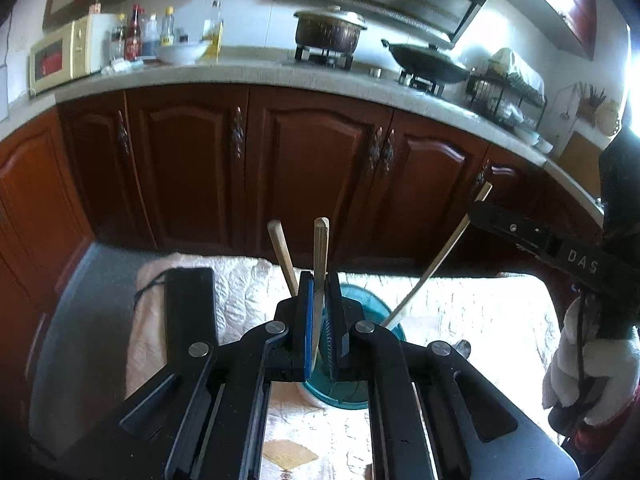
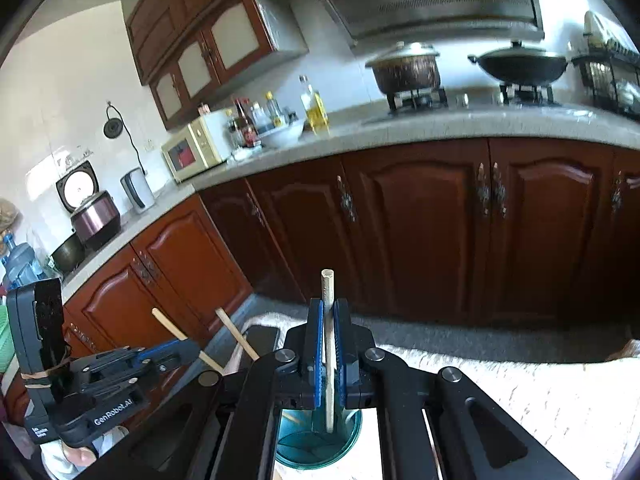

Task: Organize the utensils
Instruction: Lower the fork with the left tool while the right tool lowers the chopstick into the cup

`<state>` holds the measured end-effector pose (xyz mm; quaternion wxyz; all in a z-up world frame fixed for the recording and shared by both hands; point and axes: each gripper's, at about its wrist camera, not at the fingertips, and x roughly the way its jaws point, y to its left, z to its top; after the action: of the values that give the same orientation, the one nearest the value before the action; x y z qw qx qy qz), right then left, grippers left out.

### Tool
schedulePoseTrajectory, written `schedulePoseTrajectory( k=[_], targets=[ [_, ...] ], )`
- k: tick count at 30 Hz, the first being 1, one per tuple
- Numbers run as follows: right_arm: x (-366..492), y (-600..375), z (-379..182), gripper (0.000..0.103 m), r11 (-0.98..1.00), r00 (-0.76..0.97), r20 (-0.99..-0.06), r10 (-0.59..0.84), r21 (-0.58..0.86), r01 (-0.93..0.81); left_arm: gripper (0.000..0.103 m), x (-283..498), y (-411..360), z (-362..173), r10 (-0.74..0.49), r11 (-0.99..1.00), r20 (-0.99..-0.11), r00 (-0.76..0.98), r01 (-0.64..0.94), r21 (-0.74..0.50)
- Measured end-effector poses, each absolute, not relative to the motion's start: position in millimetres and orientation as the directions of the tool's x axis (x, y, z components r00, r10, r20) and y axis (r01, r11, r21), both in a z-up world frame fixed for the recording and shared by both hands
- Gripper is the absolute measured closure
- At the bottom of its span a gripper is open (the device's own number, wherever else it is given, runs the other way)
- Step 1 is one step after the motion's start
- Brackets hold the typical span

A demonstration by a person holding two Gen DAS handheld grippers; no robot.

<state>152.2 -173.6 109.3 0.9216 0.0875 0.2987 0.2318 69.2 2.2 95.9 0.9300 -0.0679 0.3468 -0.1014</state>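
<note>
A teal cup (image 2: 316, 440) stands on the cloth-covered desk (image 2: 540, 392), near its far edge. The left gripper (image 1: 318, 320) has its jaws clamped on a wooden chopstick (image 1: 320, 264) held upright over the cup; a second chopstick (image 1: 283, 256) leans just to its left. The right gripper (image 2: 329, 344) has its jaws closed on another chopstick (image 2: 328, 300), whose lower end dips into the cup. A black phone (image 1: 188, 308) lies flat left of the cup. Brown cabinets (image 1: 312, 168) rise beyond the desk.

Three chopsticks (image 1: 320, 264), one teal cup (image 1: 360, 360), two grippers (image 1: 318, 320).
</note>
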Motion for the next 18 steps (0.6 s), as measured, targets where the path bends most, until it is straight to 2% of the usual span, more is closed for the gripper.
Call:
schedulePoseTrajectory(
  k=[9,15,17,18],
  targets=[
    [167.3,-167.5,66.3,0.098,0.875,0.652,-0.584,0.485,0.318,-0.366,0.099,75.8,-6.3,76.1,-0.232,0.971,-0.659,0.715,0.135,-0.196],
    [170.9,-170.1,60.7,0.098,0.871,0.650,-0.580,0.491,0.339,-0.355,0.099,77.7,-9.2,66.2,-0.225,0.973,-0.678,0.700,0.126,-0.193],
    [170.3,-171.5,60.3,0.093,0.876,0.653,-0.584,0.482,0.334,-0.349,0.096,77.3,-9.4,64.7,-0.224,0.973,-0.681,0.697,0.122,-0.195],
    [169.7,-173.2,59.9,0.080,0.875,0.652,-0.584,0.484,0.338,-0.347,0.093,77.1,-9.4,63.9,-0.226,0.973,-0.686,0.692,0.120,-0.199]
  ],
)
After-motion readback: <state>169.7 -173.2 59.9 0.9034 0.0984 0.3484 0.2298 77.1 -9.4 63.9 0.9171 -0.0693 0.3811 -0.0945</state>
